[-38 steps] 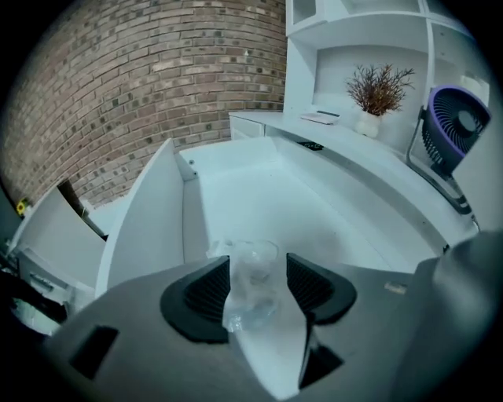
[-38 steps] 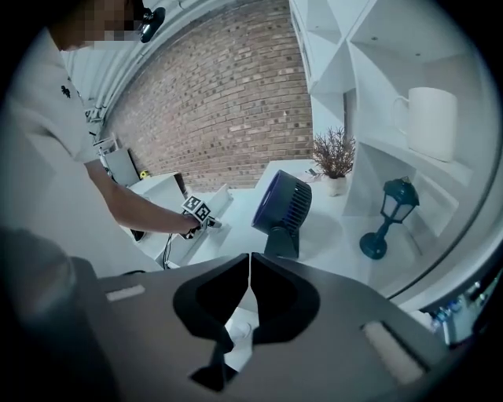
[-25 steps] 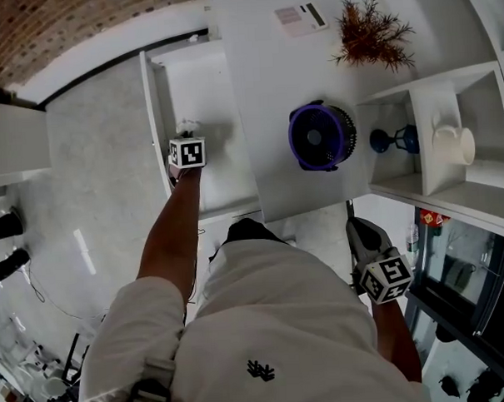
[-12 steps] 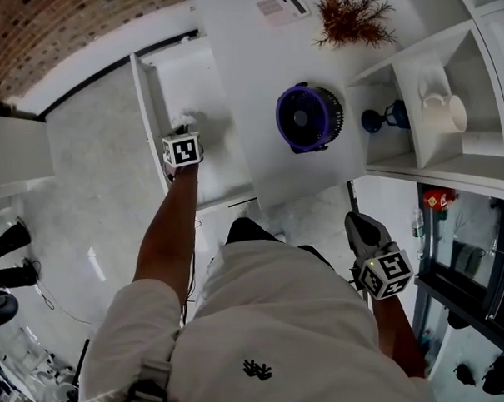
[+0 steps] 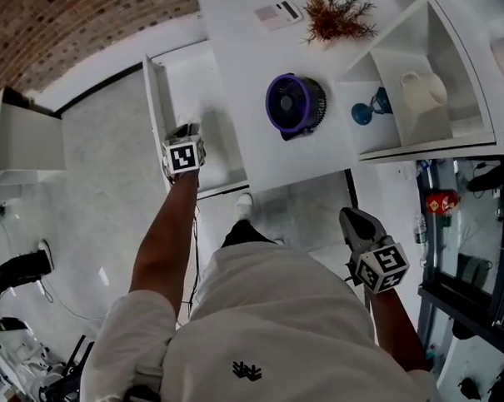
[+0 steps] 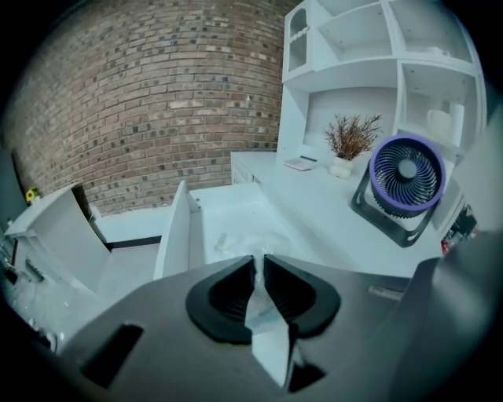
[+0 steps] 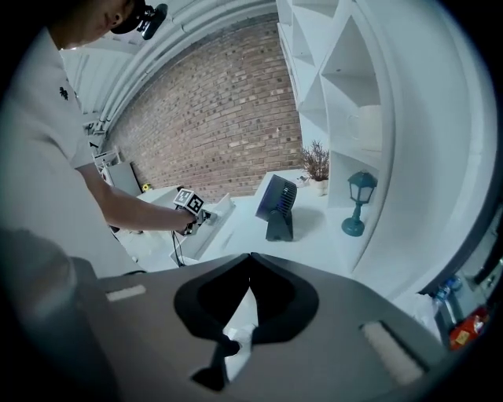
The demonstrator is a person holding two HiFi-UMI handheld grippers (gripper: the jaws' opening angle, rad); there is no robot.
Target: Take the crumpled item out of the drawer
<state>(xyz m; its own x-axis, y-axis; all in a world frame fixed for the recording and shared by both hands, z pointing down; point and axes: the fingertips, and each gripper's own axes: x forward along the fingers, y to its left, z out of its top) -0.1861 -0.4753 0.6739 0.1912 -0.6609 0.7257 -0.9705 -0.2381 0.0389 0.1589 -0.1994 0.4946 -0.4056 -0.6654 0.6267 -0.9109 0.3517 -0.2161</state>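
The white drawer (image 5: 155,100) stands pulled out from the desk. In it lies the crumpled item (image 6: 236,242), a clear plastic wad. My left gripper (image 5: 182,132) reaches down into the drawer. In the left gripper view its jaws (image 6: 258,267) are shut, with a fold of the plastic pinched between the tips. The rest of the wad trails on the drawer floor just beyond them. My right gripper (image 5: 355,220) hangs low beside the person's hip, away from the drawer. Its jaws (image 7: 250,263) are shut with nothing in them.
On the white desk top stand a purple fan (image 5: 294,104), a dried plant (image 5: 335,13) and a small card (image 5: 279,13). Shelf cubbies at right hold a blue lamp (image 5: 371,107) and a white mug (image 5: 420,89). A white cabinet (image 5: 24,148) stands at left.
My left gripper has stayed in the drawer at the crumpled item, which now shows less beyond the marker cube. The head camera has shifted. The right gripper has hardly moved.
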